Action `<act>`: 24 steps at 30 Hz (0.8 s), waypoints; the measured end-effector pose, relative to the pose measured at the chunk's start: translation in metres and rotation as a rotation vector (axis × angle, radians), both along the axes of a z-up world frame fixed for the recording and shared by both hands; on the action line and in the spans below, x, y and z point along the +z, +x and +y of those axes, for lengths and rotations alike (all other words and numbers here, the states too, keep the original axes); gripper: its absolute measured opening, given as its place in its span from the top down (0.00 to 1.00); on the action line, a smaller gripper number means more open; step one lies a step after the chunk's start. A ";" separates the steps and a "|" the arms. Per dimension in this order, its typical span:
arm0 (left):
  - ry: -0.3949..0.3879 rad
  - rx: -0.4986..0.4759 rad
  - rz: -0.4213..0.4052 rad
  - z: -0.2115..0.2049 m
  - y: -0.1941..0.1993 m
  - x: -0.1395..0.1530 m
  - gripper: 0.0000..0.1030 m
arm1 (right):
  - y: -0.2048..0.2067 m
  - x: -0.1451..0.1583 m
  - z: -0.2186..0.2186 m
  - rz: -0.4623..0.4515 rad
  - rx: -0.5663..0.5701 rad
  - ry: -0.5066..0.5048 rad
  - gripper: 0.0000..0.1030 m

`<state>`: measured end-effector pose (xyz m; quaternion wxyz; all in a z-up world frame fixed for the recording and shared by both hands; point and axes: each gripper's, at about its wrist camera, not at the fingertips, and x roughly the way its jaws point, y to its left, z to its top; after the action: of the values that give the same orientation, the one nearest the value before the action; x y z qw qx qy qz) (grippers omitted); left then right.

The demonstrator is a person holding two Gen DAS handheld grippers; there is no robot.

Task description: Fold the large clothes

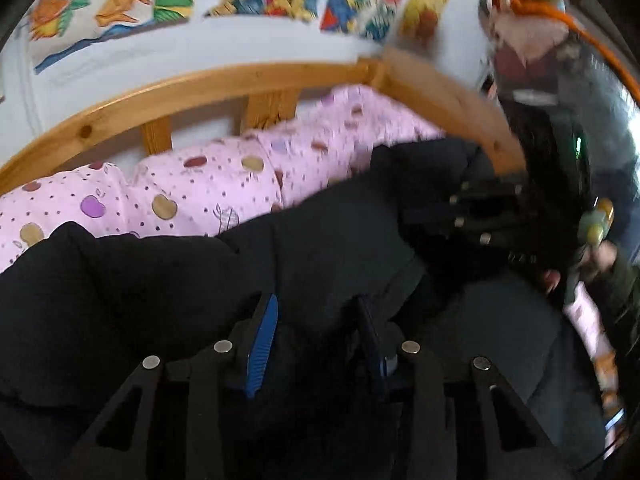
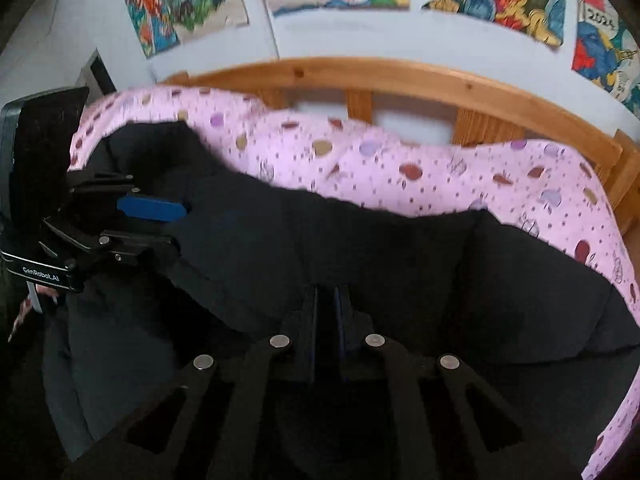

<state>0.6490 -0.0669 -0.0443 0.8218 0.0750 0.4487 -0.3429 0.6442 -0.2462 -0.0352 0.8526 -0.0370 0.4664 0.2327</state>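
The black garment [image 2: 320, 248] lies in bulky rolls across the bed, against the pink spotted duvet [image 2: 400, 168] bunched along the wooden bed frame [image 2: 400, 76]. Judging by the thick humps, one fold seems begun, yet nothing looks flat or squared, so most of the folding is probably left. The right gripper [image 2: 326, 312] is clenched almost tight over the dark cloth; whether a layer is pinched between its pads cannot be told (black on black). The left gripper [image 1: 316, 320] stands partly apart with fabric bulging between its blue pads [image 1: 262, 344], which do not clearly press it. The garment's edges, sleeves and collar are lost in blur and shadow
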 end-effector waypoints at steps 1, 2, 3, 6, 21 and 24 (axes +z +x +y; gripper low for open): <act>0.033 -0.006 -0.001 -0.004 0.000 -0.005 0.63 | 0.004 -0.004 -0.001 0.014 0.005 -0.005 0.93; 0.057 -0.009 -0.004 -0.008 0.000 -0.010 0.63 | 0.007 -0.009 0.000 0.029 0.007 -0.014 0.94; 0.082 -0.010 -0.005 -0.013 0.000 -0.016 0.63 | 0.009 -0.013 0.001 0.039 0.009 -0.026 0.95; 0.123 0.000 -0.003 -0.021 0.004 -0.030 0.63 | 0.016 -0.031 0.009 0.057 0.016 -0.088 0.95; -0.002 0.135 -0.127 -0.003 -0.030 0.003 0.49 | -0.024 -0.014 -0.024 -0.123 -0.097 0.128 0.93; -0.049 0.239 -0.136 0.006 -0.038 0.015 0.26 | -0.040 0.002 -0.034 -0.181 -0.166 0.118 0.79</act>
<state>0.6108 -0.0613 -0.0292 0.8870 0.0241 0.3892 -0.2473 0.6046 -0.2798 -0.0337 0.9082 0.0310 0.3746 0.1843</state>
